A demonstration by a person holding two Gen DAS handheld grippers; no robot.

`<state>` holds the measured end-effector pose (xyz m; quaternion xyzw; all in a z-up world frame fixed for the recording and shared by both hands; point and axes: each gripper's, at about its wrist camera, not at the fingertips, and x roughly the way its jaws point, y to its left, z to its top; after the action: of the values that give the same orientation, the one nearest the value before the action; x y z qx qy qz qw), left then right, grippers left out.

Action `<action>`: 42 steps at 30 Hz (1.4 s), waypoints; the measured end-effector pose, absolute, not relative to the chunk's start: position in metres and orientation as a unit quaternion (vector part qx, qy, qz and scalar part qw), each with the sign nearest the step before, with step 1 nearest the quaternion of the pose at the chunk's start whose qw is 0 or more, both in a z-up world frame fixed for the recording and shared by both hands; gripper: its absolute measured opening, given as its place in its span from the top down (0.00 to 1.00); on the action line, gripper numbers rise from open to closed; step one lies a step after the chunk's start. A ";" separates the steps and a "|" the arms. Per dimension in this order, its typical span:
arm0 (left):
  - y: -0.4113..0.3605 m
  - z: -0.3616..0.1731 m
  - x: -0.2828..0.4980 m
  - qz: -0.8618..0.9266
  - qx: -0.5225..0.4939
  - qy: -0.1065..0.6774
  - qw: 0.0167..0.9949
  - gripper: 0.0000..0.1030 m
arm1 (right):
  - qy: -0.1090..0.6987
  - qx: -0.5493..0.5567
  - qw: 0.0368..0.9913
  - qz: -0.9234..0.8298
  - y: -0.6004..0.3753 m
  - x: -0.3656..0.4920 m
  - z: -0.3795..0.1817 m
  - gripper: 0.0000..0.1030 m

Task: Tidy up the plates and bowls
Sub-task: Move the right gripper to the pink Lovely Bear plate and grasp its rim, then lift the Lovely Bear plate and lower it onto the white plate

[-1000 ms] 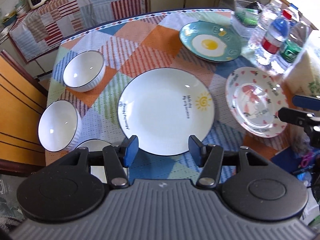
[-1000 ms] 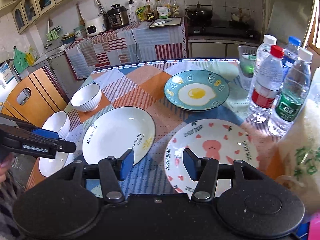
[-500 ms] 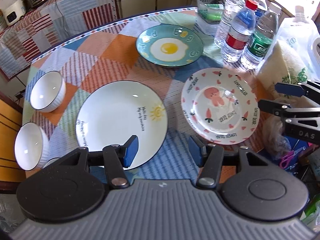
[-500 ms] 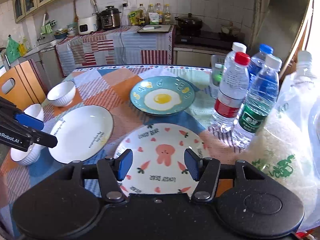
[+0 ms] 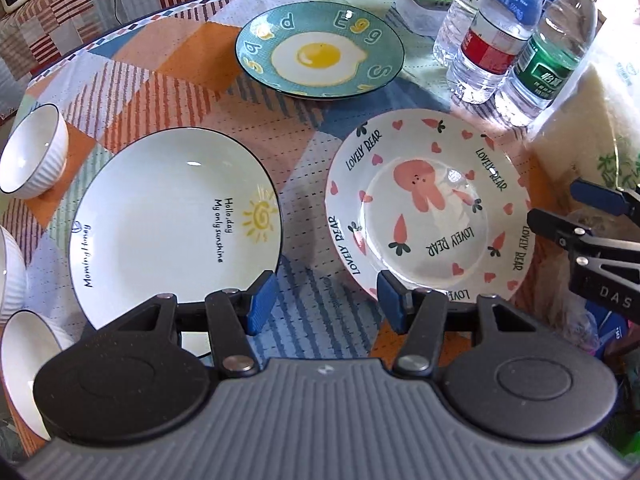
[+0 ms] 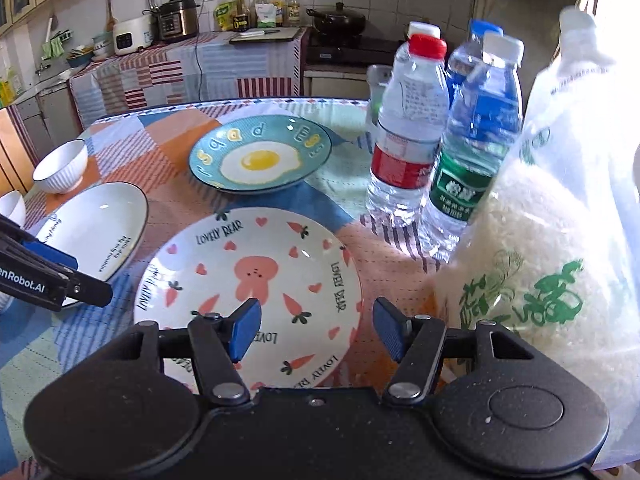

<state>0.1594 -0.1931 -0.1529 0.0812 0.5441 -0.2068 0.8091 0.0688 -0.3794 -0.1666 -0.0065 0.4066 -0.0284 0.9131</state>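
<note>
Both grippers hold nothing, jaws wide. The left gripper [image 5: 324, 302] has swung right since a second ago and now hovers between the white plate [image 5: 168, 216] and the bear plate [image 5: 428, 208]. The right gripper [image 6: 316, 330] has shifted over the bear plate's near rim. The egg plate [image 5: 320, 56] lies beyond it; bowls [image 5: 32, 152] sit left of the white plate, perhaps three.

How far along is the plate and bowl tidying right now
Nothing looks stacked yet: the egg plate, sunshine plate and bunny plate lie apart, and the bowls sit separately. Both the left gripper and right gripper are open and empty. All sorting remains.
</note>
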 end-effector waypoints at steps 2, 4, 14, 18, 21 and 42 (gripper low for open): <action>-0.196 -0.161 0.161 -0.204 0.078 0.551 0.806 0.47 | 0.411 -0.003 0.911 -0.032 -0.383 0.071 -0.174 0.35; -0.196 -0.168 0.163 -0.197 0.067 0.555 0.805 0.47 | 0.415 0.001 0.910 -0.027 -0.386 0.074 -0.181 0.35; -0.201 -0.193 0.169 -0.183 0.042 0.573 0.798 0.46 | 0.459 0.006 0.888 -0.019 -0.392 0.100 -0.203 0.37; -0.203 -0.196 0.170 -0.178 0.035 0.575 0.798 0.45 | 0.475 0.016 0.879 -0.030 -0.394 0.107 -0.213 0.37; -0.204 -0.198 0.171 -0.178 0.032 0.577 0.797 0.45 | 0.483 0.035 0.874 -0.031 -0.399 0.110 -0.219 0.37; -0.212 -0.213 0.171 -0.190 -0.030 0.568 0.800 0.76 | 0.436 0.148 0.887 -0.017 -0.428 0.098 -0.235 0.71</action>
<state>0.1713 -0.2125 -0.2126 -0.0296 0.5683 -0.1897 0.8001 0.0983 -0.4284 -0.2349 0.1476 0.4362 -0.0171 0.8875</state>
